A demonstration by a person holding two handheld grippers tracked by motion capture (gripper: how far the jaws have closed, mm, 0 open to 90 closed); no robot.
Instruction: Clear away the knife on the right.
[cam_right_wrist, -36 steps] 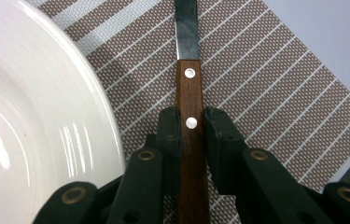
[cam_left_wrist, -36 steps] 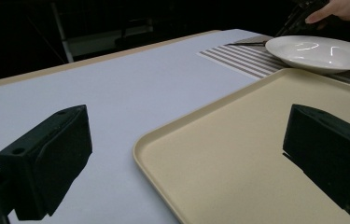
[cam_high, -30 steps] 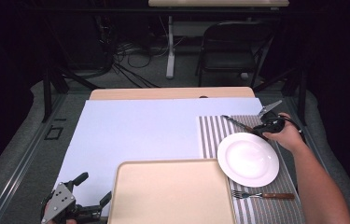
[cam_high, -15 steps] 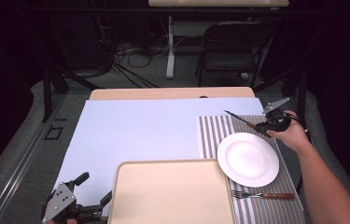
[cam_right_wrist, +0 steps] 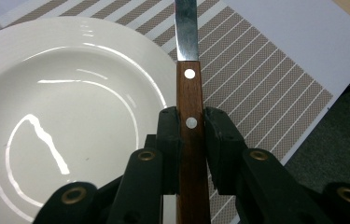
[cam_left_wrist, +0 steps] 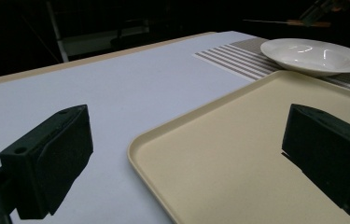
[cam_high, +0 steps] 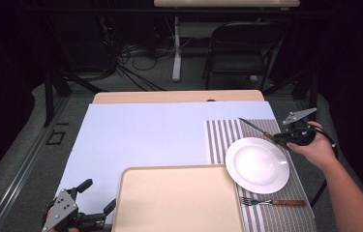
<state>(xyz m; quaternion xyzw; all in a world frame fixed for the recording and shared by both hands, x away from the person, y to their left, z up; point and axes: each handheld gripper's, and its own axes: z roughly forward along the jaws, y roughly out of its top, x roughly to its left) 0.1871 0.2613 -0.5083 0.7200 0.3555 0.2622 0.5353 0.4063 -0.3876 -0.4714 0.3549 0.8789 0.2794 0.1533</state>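
Between the right gripper (cam_right_wrist: 192,140) jaws: knife (cam_right_wrist: 189,88) handle pinched, blade out ahead over the placemat (cam_high: 271,126) | plate (cam_high: 258,164) just beside, fork (cam_high: 272,202) already laid | left gripper (cam_high: 88,208) spread, idle at tray (cam_high: 179,200) | knife not placed yet, I'd guess

Left claw (cam_high: 92,199) agape, right claw (cam_right_wrist: 192,140) clamped

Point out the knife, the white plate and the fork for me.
knife (cam_right_wrist: 189,121): right gripper view, on its wooden handle between the pads.
white plate (cam_high: 258,165): high view, the middle of its bowl.
fork (cam_high: 285,202): high view, on its wooden handle.
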